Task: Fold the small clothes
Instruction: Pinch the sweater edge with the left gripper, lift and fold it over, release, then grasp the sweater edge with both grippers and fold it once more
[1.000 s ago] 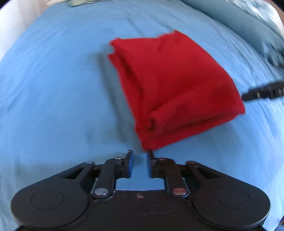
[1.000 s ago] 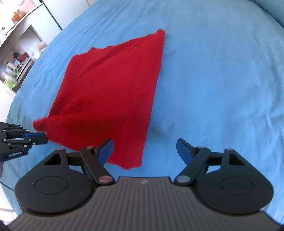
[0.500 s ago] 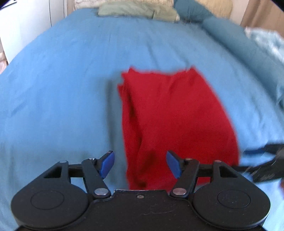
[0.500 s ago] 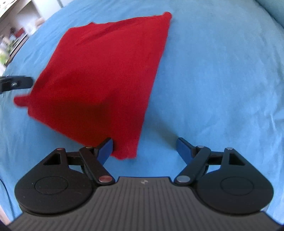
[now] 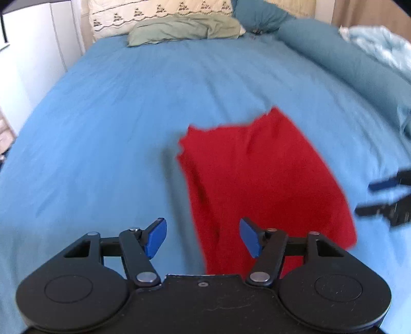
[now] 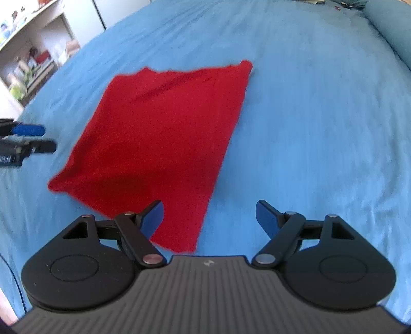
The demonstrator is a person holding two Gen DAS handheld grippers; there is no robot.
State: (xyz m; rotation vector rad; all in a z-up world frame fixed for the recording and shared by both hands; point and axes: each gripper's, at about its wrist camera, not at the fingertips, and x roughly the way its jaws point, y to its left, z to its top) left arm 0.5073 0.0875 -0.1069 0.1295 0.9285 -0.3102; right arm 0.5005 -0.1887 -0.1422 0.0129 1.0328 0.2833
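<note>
A folded red garment (image 5: 262, 179) lies flat on the blue bed sheet (image 5: 102, 128). My left gripper (image 5: 203, 237) hovers above its near left edge. Its jaws are closing, with no cloth pinched between the blue pads. In the right wrist view the same garment (image 6: 164, 133) spreads out ahead. My right gripper (image 6: 209, 218) stands wide open over its near right corner and holds nothing. Each gripper shows in the other's view: the right gripper (image 5: 385, 197) at the right edge, the left gripper (image 6: 28, 138) at the left edge.
A green pillow (image 5: 185, 29), a cream lace pillow (image 5: 159, 10) and a teal bolster (image 5: 341, 59) line the head and right side of the bed. A white wardrobe (image 5: 33, 51) and cluttered shelves (image 6: 30, 64) stand beside the bed.
My left gripper opened from nearly shut at the garment's corner, rose and pulled back. The garment settled flatter. My right gripper stayed open and shifted slightly.
</note>
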